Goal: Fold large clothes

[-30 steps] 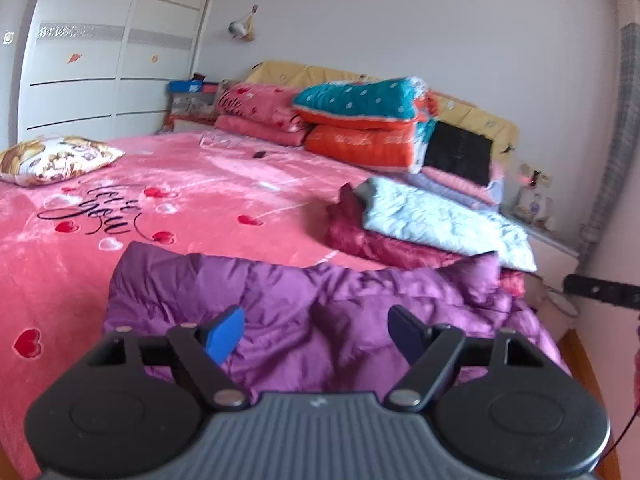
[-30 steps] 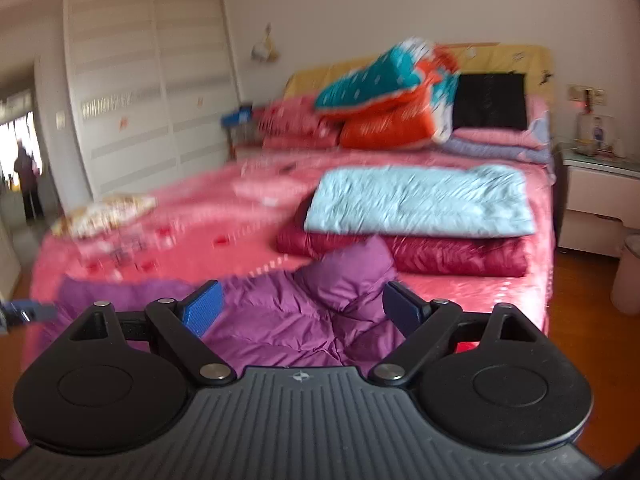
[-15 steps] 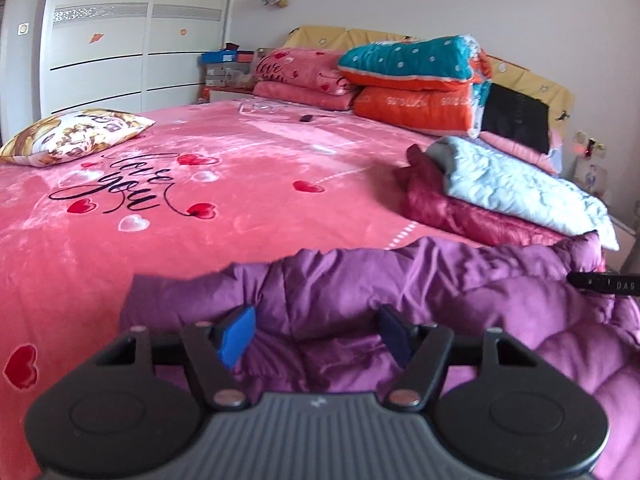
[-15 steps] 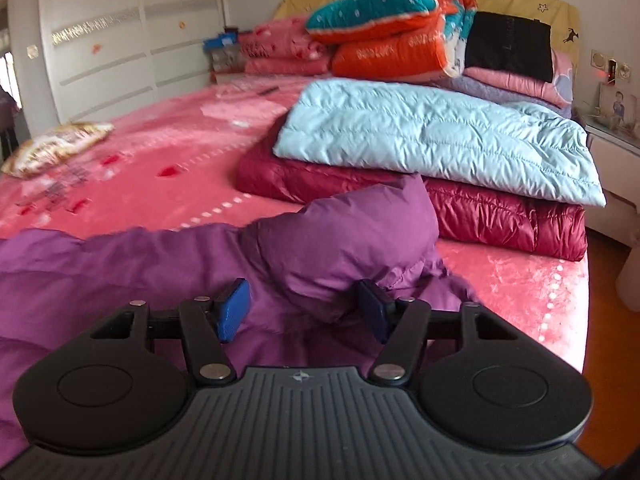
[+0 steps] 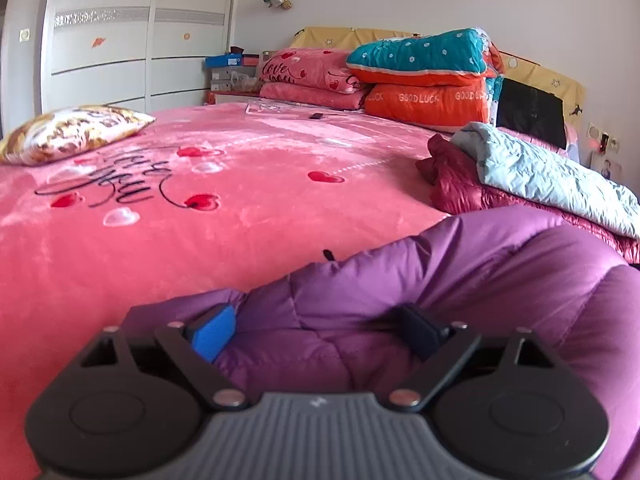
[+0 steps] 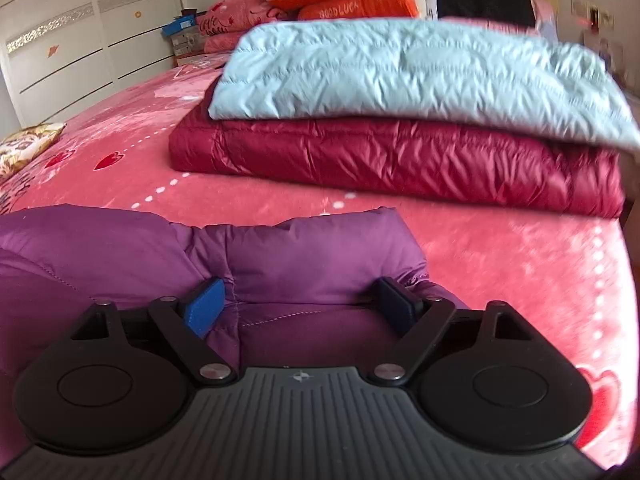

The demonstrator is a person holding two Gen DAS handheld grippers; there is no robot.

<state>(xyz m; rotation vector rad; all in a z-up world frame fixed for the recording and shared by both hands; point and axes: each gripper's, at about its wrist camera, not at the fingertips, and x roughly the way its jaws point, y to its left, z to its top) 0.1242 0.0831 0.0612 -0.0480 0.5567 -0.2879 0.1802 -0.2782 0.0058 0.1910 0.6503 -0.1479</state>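
Purple quilted puffer jacket (image 5: 460, 280) spread across the near edge of a pink plush bedspread printed with red hearts (image 5: 240, 208), bunched in soft folds. Left gripper (image 5: 316, 330) low over the jacket, jaws wide apart and just opened further, blue pad (image 5: 212, 334) on one side and dark pad on the other, a puffy fold of purple fabric lying between them but not squeezed. Right gripper (image 6: 300, 306) likewise spread to its widest, just reopened, straddling a raised purple flap (image 6: 316, 256) at the jacket's end; pads beside the fabric, not pinching it. Beyond the jacket, well apart from it, a folded dark red puffer coat (image 6: 400, 164) flat on the bedspread with a folded pale blue puffer coat (image 6: 400, 68) stacked on top. Further back near the headboard, a teal and orange folded quilt (image 5: 424, 76) beside pink pillows (image 5: 308, 76). Gold patterned cushion (image 5: 72, 132) at the far left edge, white wardrobe (image 5: 120, 40) behind.
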